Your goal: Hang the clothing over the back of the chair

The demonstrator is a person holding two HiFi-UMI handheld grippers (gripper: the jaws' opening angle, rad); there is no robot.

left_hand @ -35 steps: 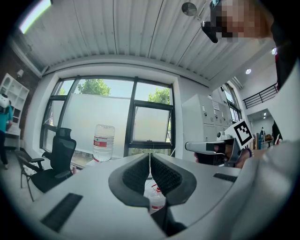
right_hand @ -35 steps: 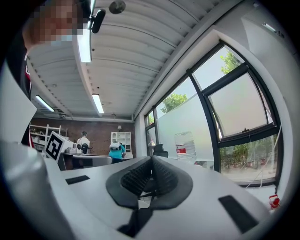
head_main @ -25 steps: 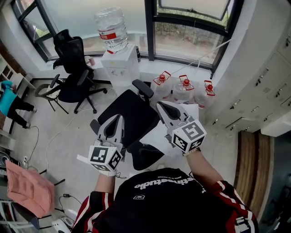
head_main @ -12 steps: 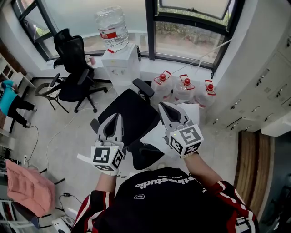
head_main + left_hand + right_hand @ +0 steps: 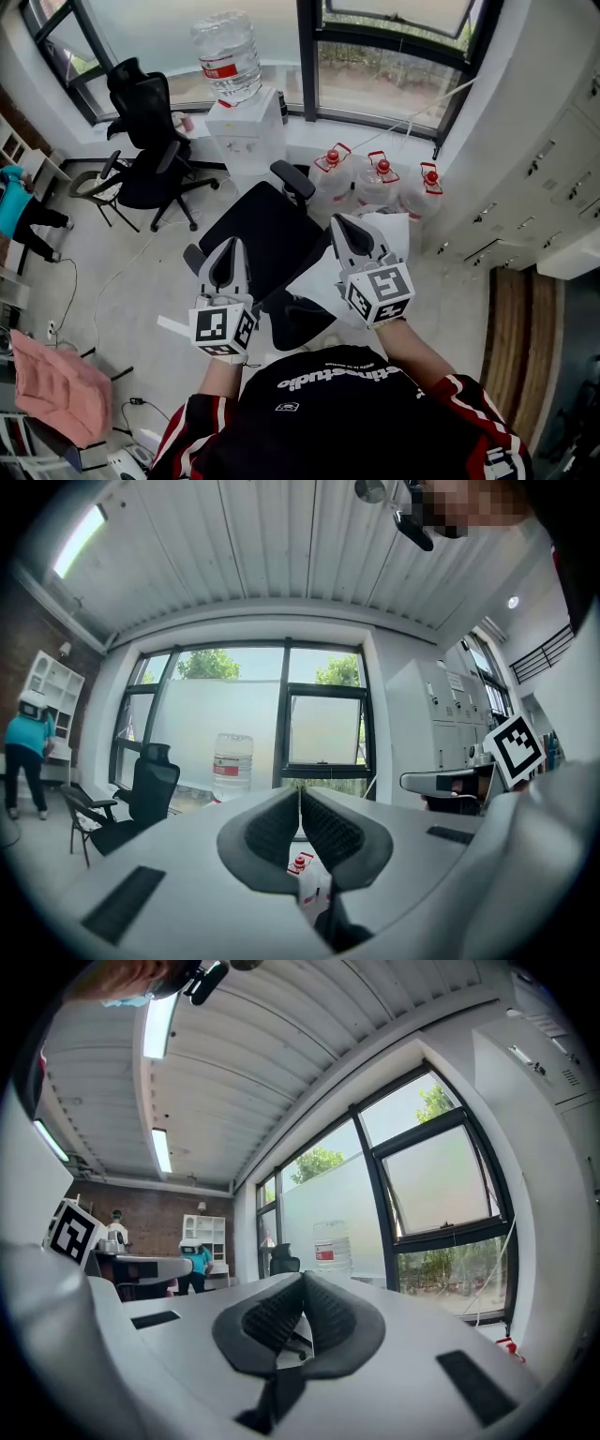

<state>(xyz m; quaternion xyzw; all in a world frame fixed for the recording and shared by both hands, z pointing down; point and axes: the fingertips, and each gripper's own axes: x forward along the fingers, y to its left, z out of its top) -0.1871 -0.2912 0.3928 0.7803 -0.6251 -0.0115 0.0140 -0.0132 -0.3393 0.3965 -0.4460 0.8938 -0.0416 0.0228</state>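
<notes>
A black office chair [image 5: 262, 239] stands on the floor just ahead of me in the head view; its dark back [image 5: 300, 319] is nearest my body. I hold both grippers level above it. My left gripper [image 5: 228, 248] is over the chair's left side and is shut, its pads [image 5: 272, 827] meeting with nothing between them. Over the chair's right side, my right gripper [image 5: 343, 227] is shut too, with nothing seen between its pads [image 5: 272, 1321]. A white sheet-like thing [image 5: 314, 286], perhaps the clothing, lies partly hidden under the right gripper; I cannot tell if it is held.
A water dispenser [image 5: 246, 127] stands by the window, with three water jugs [image 5: 380, 183] to its right. Another black chair [image 5: 150, 141] is at the back left. A pink cloth [image 5: 56, 389] hangs at the lower left. Lockers [image 5: 544, 159] line the right wall.
Both grippers have turned a little. The right gripper's marker cube has drifted slightly down and left. Nothing was gripped or let go.
</notes>
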